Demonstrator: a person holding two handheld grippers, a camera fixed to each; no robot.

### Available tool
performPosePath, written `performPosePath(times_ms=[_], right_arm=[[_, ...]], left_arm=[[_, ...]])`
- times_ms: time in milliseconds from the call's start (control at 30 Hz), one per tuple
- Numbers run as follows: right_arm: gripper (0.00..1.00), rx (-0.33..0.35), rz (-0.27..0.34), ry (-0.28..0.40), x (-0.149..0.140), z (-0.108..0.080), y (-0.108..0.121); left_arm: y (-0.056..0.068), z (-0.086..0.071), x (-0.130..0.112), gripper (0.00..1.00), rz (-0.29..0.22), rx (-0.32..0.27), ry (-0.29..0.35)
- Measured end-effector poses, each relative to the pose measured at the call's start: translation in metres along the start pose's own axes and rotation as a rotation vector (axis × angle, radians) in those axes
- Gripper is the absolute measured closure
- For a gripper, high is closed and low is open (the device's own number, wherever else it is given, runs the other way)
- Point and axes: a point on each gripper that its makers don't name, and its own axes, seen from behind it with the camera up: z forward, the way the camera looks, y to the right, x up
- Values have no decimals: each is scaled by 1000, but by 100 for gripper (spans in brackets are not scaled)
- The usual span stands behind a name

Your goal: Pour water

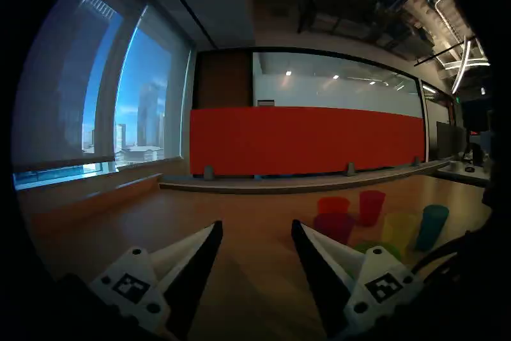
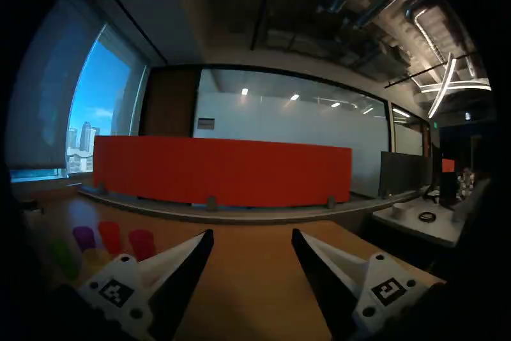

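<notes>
Left gripper (image 1: 256,225): jaws spread wide over the wooden table (image 1: 243,207). A cluster of coloured cups (image 1: 372,207) stands upright on the table, ahead and to its right. Right gripper (image 2: 251,234): jaws likewise spread, with the cups low on its left.

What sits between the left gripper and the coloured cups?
Only bare wooden table lies between the left gripper and the cups, as the left gripper view shows.
</notes>
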Motion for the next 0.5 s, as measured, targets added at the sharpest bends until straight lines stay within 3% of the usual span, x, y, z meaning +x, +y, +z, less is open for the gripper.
performPosePath(times_ms=[500], right_arm=[[3, 21, -15, 34, 4, -5, 3]], left_arm=[[0, 0, 0, 21, 1, 0, 0]])
